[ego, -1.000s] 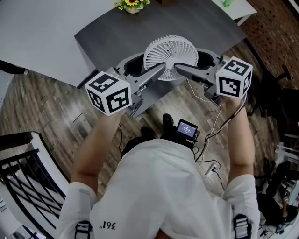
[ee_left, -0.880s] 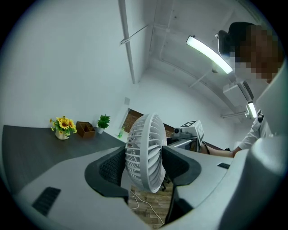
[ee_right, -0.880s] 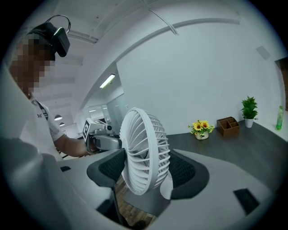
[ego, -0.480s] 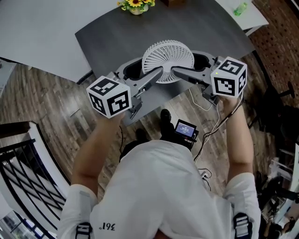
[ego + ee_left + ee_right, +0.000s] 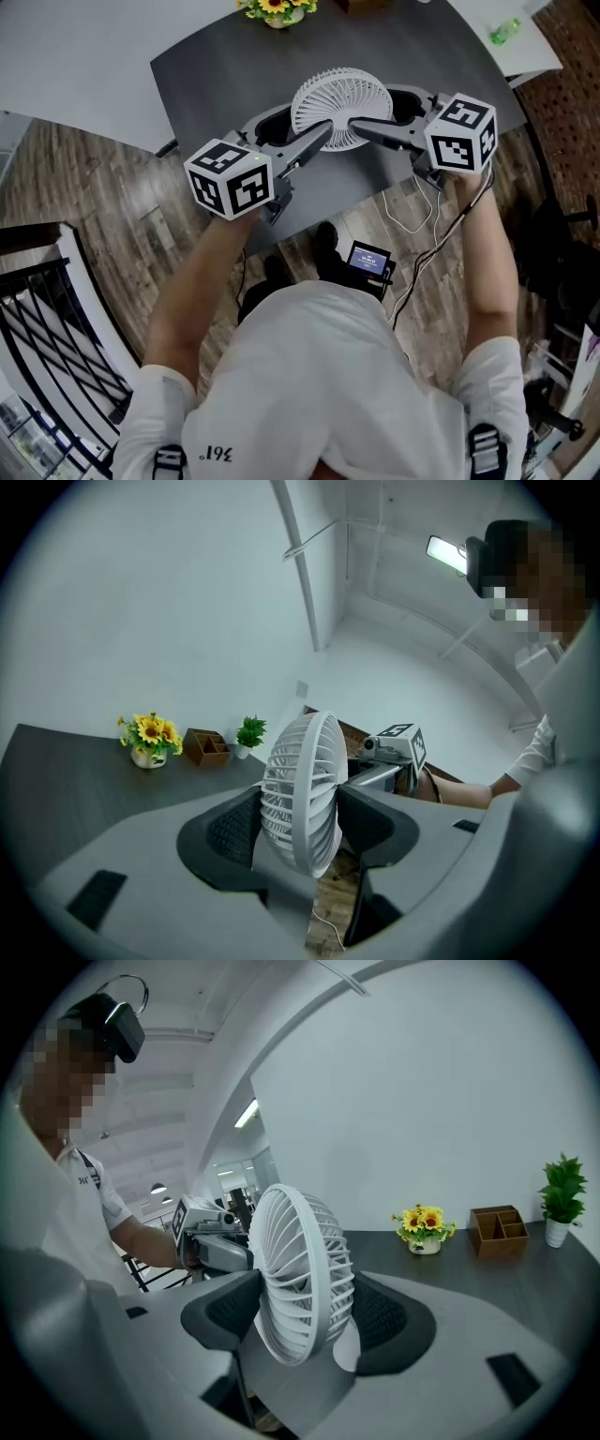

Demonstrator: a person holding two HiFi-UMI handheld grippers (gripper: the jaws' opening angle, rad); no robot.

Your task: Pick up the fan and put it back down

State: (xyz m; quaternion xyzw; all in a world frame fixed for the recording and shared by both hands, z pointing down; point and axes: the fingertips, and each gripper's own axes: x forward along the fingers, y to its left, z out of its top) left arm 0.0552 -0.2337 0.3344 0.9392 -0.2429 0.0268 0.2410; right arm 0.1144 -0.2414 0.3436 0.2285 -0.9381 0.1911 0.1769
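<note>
1. Left tongs are clamped on the round white plastic fan, with one dark ribbed pad pressed on each face of the disc. My right tongs grip it the same way from the opposite side, so neither one is empty or loose.
2. From the head view the fan sits flat, grille up, held between the two sets of jaws over the near edge of the matte dark grey table. In the left gripper view I can see floor under its lower rim and no contact with the tabletop, so I reckon it's up in the air.
3. Progress-wise, the pick-up half looks done to me. What's left is lowering it back onto the table and letting go with both tongs.
4. Fan grille is thin curved slats fanning out from a small hub, with gaps all the way through. It looks like light, stiff plastic that could flex if I squeezed hard. The pads have a fine mesh-like texture, and the tong bodies are smooth grey plastic.
5. Further out, at the far side of the table, there are yellow sunflowers in a pale pot, a brown wooden organiser and a small green potted plant. Below me is grey-brown wood-plank floor with a loose white cable.
</note>
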